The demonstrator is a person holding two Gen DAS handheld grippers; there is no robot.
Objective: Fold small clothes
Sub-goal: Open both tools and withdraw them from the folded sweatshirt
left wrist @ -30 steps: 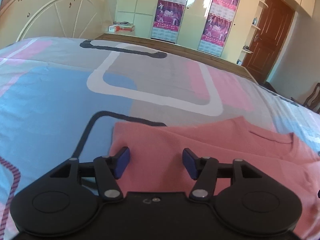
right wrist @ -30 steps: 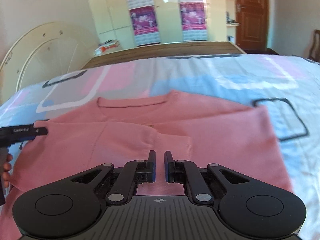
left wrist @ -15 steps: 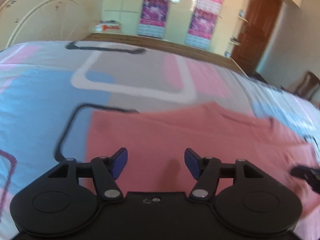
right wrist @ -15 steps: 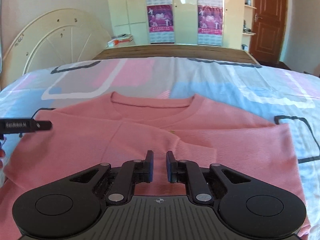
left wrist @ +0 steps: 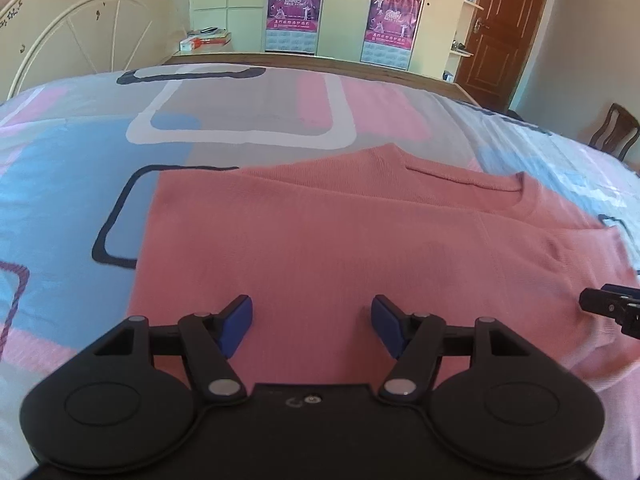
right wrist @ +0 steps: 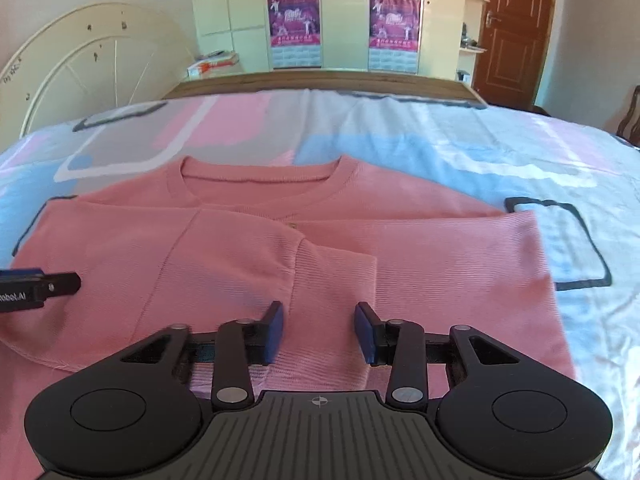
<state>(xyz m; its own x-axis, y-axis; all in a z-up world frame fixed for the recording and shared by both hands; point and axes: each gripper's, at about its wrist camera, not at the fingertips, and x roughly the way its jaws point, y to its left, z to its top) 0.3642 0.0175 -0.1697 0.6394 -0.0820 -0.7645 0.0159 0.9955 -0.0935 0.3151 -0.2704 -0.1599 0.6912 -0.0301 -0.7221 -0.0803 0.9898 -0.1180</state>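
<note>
**Two open grippers hover over a pink top laid on a bed**

A pink top (left wrist: 360, 248) lies flat on a patterned bedsheet (left wrist: 72, 168), with both sleeves folded in across its front. The left gripper (left wrist: 311, 326) is over the lower part of the garment, its blue-padded jaws spread wide and holding nothing. The cloth stretches ahead of it and off to its right, with the neckline far ahead and to the right. The garment's side edge runs just to the left of the left jaw.

The right gripper (right wrist: 318, 330) is over the lower middle of the top (right wrist: 320, 248), its jaws partly spread with nothing between them. The cuff of a folded sleeve lies just ahead of its fingers, and the round neckline lies straight ahead, farther up the bed.

Compared with one second ago, the right gripper's jaws have opened from nearly closed to a clear gap. The left gripper has moved further over the garment, so cloth now fills the space ahead of it.

The right wrist view shows the whole collar, the overlapping sleeves and the garment's far side edge, and the tip of the left gripper at its left border. The left wrist view shows the garment's near side edge, and a wooden chair (left wrist: 612, 132) beyond the bed.
</note>
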